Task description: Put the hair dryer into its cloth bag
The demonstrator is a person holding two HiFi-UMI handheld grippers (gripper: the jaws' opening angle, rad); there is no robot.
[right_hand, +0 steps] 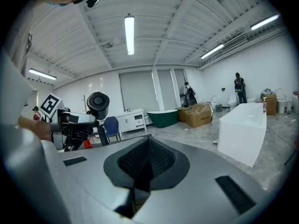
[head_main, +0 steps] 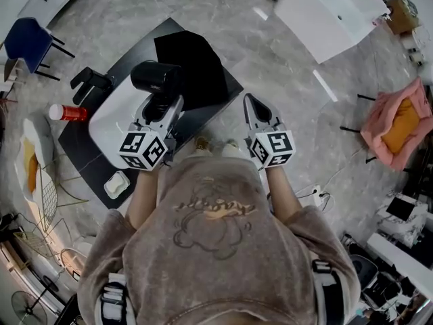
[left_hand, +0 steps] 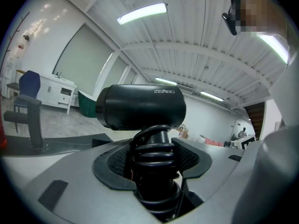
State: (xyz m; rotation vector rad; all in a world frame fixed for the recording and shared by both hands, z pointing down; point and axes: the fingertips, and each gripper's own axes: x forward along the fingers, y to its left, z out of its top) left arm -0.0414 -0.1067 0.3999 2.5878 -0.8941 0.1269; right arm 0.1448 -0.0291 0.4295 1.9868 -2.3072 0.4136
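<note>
Floor of grey veined stone spreads under strip lights, with a dark rectangular tabletop (head_main: 84, 156) below the person. On it lie a black cloth bag (head_main: 193, 70), a red can (head_main: 67, 112) and a white rounded slab (head_main: 108, 124). A blue chair (head_main: 27, 39), a white tub (head_main: 335, 12) and a pink cushioned seat (head_main: 399, 124) stand well apart. The left gripper (left_hand: 152, 158) has its fingers (left_hand: 114, 161) set wide and clamped on the cord-wrapped handle of the black hair dryer (left_hand: 140, 108), held upright over the slab, just beside the bag. The right gripper (right_hand: 147, 161) is clenched tight on nothing, off the tabletop's edge.
</note>
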